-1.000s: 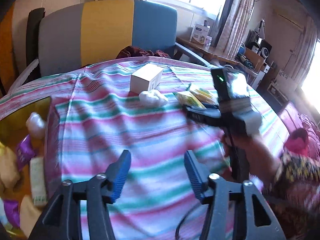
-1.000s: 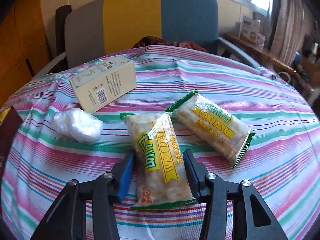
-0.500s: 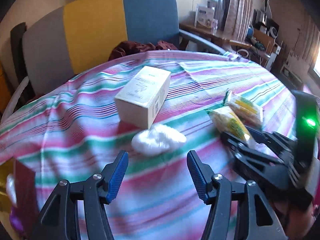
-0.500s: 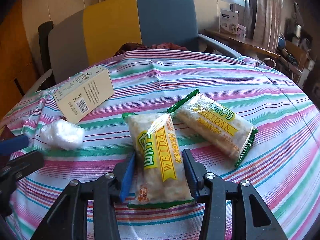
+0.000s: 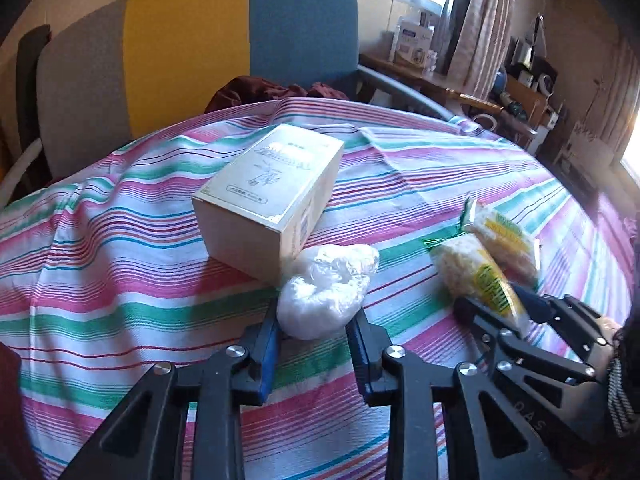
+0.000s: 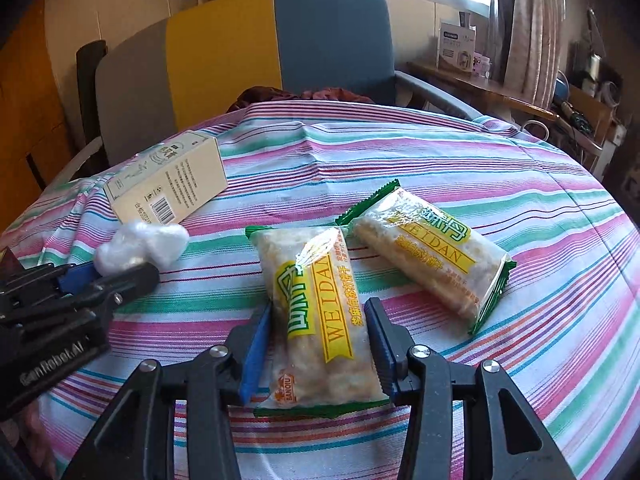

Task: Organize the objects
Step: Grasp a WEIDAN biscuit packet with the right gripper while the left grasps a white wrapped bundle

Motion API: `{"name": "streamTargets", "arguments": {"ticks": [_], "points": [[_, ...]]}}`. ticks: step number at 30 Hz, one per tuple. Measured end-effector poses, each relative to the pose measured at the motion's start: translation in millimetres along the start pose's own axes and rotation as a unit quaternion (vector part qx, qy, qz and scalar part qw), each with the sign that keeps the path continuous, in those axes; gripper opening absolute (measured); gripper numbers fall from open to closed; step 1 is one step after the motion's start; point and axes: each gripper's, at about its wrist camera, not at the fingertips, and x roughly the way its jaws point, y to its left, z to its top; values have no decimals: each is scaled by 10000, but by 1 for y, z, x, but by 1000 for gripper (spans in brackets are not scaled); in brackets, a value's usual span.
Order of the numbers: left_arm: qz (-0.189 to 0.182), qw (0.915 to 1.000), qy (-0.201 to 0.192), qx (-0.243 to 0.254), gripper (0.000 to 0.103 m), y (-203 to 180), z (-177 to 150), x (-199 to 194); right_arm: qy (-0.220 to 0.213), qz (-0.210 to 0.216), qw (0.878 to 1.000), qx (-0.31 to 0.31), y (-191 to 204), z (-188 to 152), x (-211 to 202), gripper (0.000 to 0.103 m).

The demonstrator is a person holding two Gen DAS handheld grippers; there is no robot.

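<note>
A crumpled white plastic bag (image 5: 326, 290) lies on the striped tablecloth beside a cream box (image 5: 272, 196). My left gripper (image 5: 314, 316) has its jaws around the bag's near end, closed against it. A near Weidan snack packet (image 6: 320, 312) lies between the fingers of my right gripper (image 6: 318, 312), which touch its sides. A second Weidan packet (image 6: 432, 256) lies to its right. The left gripper (image 6: 100, 276), bag (image 6: 140, 242) and box (image 6: 168, 184) also show in the right wrist view. The right gripper (image 5: 496, 304) and near packet (image 5: 476, 276) show in the left wrist view.
The round table carries a striped cloth (image 5: 120, 272). A grey, yellow and blue chair (image 5: 192, 48) stands behind it with dark red cloth (image 5: 256, 92) on the seat. A wooden shelf with a white carton (image 6: 458, 46) and clutter runs along the right wall.
My left gripper swung from the table's left edge toward the box, reached the white bag and narrowed its jaws onto it. My right gripper stayed around the near packet and narrowed slightly.
</note>
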Motion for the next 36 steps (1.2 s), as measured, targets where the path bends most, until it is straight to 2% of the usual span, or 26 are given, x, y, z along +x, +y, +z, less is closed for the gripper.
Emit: {"name": "streamTargets", "arguments": {"ticks": [6,15,25,36], "points": [[135,9996,-251,77,27,-4,-8,-9,-22,-13,10000,-11,0,0,0,47],[534,9943,-904,190,27,-12,-37,-52,-40,-100,9999,-83,3,0,0,47],[470,9903,-1307,109,27,-16,-79,-99,-201,-110,9995,-211,7,-1,-7,44],[324,9906,-1319,-157,27,-3,-108,-129,-543,-52,9973,-492,18,-2,-20,44]]}}
